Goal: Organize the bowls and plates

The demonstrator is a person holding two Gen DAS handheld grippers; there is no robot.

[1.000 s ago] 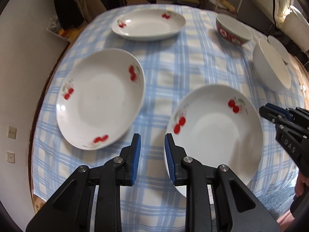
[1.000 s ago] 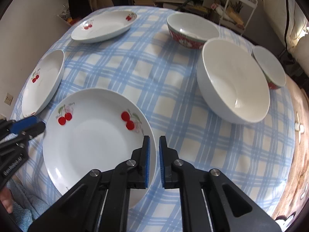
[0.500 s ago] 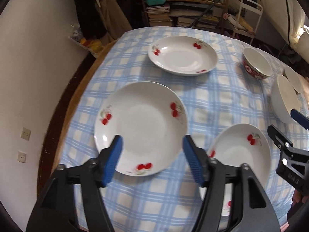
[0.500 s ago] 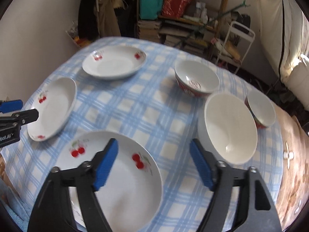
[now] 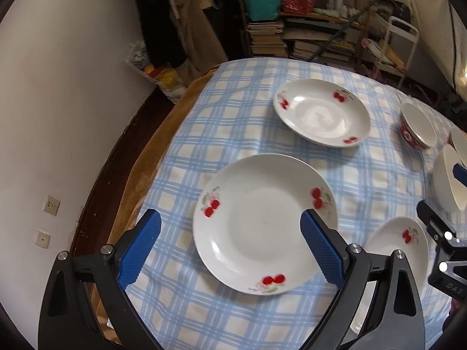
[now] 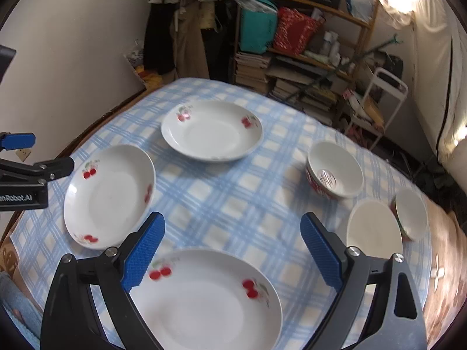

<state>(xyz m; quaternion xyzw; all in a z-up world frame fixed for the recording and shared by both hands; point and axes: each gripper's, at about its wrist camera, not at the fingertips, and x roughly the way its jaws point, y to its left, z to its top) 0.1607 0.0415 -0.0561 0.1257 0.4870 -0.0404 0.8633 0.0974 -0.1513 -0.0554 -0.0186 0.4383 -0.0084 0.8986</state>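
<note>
Blue-and-white checked cloth [image 5: 233, 122] covers the bench, and on it lie three shallow white ceramic plates printed with red cherries. Your left gripper [image 5: 230, 245] hangs above the left plate [image 5: 262, 221], its blue-padded fingers [image 5: 140, 248] spread wide to either side of it in the left wrist view; they have just been opening, and nothing is held between them. Your right gripper [image 6: 233, 250] hovers over the near plate [image 6: 204, 300], its fingers [image 6: 321, 250] likewise just opened wide and empty. The far plate [image 6: 212, 130] sits well apart from both, toward the back edge of the bench. To your right stand the bowls: a round ceramic bowl with a red pattern outside and a white inside [image 6: 335, 169], a plain white bowl [image 6: 375, 230] nearer you, and a smaller red-patterned bowl [image 6: 411, 214] just beside it, apparently touching it. All three bowls are upright and separate from the plates. Behind the bench a wooden shelf [image 6: 321, 43] holds stacked books and bags, and a white metal rack [image 6: 385, 99] stands beside it.
</note>
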